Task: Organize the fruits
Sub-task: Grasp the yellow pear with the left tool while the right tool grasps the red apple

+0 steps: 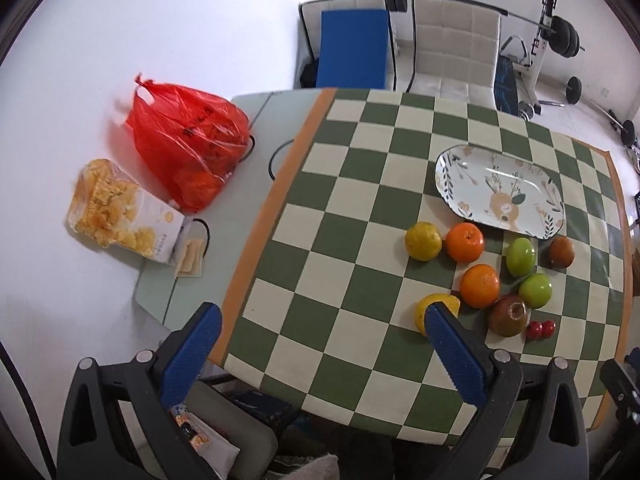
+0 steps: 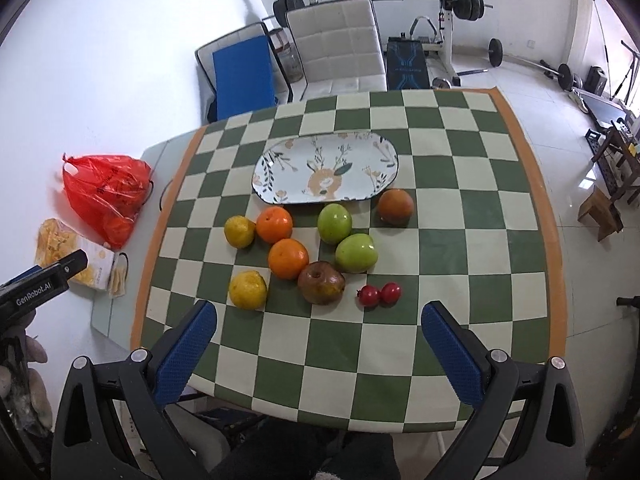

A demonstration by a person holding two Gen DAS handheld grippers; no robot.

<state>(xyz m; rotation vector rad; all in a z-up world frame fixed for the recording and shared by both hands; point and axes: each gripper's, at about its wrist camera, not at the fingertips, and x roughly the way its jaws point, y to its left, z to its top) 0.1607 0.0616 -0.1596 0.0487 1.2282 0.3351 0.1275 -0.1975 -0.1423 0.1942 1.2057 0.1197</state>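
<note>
Fruits lie loose on the checkered bench (image 2: 460, 216), all in front of the oval plate (image 2: 326, 168), none on it. Nearest the plate: a yellow citrus (image 2: 239, 231), an orange (image 2: 274, 224), a green apple (image 2: 334, 223) and a reddish-brown fruit (image 2: 395, 206) that sits apart at the right. Next row: a second orange (image 2: 288, 258) touching the first, and a second green apple (image 2: 356, 253) touching the first apple. Closest to me: a second yellow citrus (image 2: 247, 290), a dark brownish apple (image 2: 321, 282) and two small red fruits (image 2: 379, 293) side by side.

My right hand-held gripper (image 2: 319, 322) hovers over the bench's near edge, jaws wide apart, holding nothing. My left hand-held gripper (image 1: 322, 322) is likewise spread and empty, above the bench's left border.

Off the cloth to the left: a red plastic bag (image 1: 188, 148) and a snack packet (image 1: 120, 210).
</note>
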